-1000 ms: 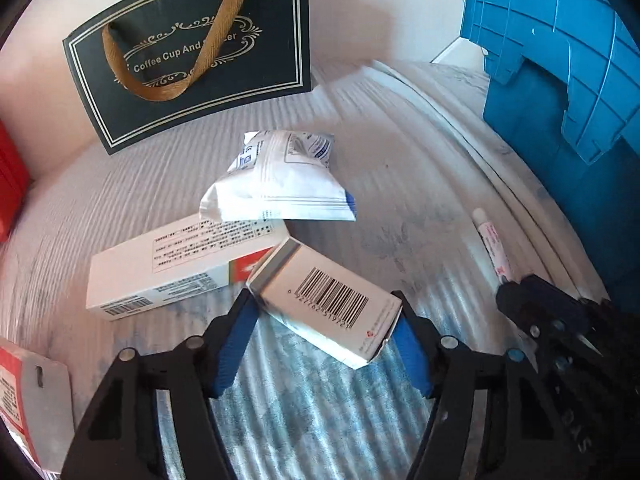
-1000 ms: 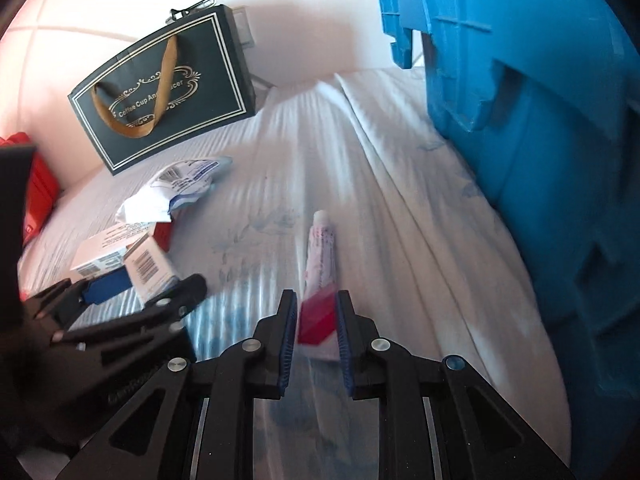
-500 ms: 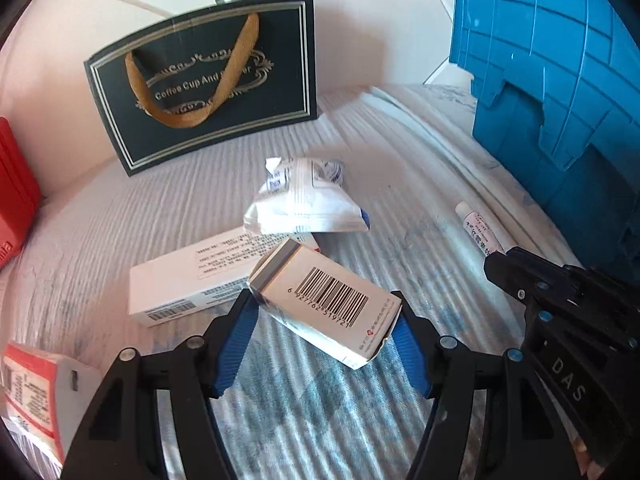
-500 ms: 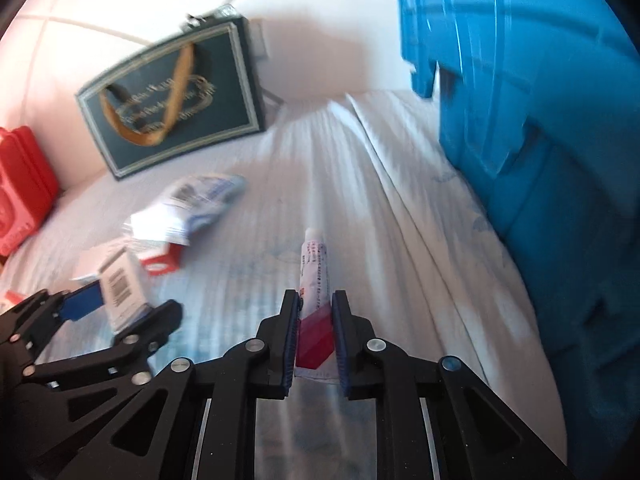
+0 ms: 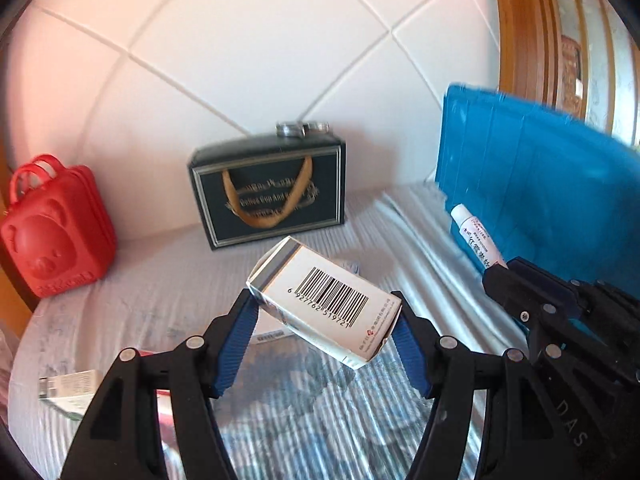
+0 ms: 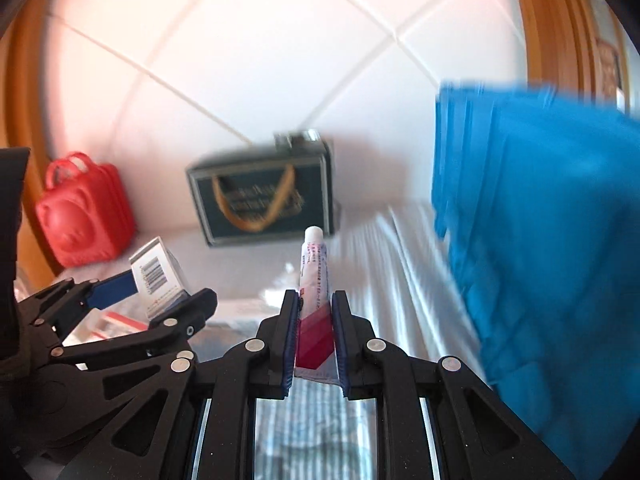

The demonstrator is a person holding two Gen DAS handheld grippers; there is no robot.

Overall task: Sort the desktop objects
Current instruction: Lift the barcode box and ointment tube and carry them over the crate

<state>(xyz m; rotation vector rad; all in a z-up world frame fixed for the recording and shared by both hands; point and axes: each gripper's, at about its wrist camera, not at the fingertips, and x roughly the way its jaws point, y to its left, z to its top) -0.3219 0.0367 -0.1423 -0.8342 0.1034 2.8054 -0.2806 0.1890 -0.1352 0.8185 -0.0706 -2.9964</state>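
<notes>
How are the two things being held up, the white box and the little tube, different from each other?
The box is a wide white carton with a black barcode; the tube is slim, white with a red band at its flat end. The box sits tilted crosswise in the left gripper, whose fingers stand far apart; the tube points straight ahead, cap forward, in the right gripper, whose fingers are nearly together. Both are gripped clear of the white cloth.

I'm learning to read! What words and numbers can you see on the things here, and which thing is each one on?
"6 927762 519721": under the barcode on the white box held in the left gripper.
"DAS": on the body of the right gripper.
Gold words on the dark gift bag: too blurred to read.
Print on the tube held in the right gripper: too small to read.
Red bear case: no words.
</notes>
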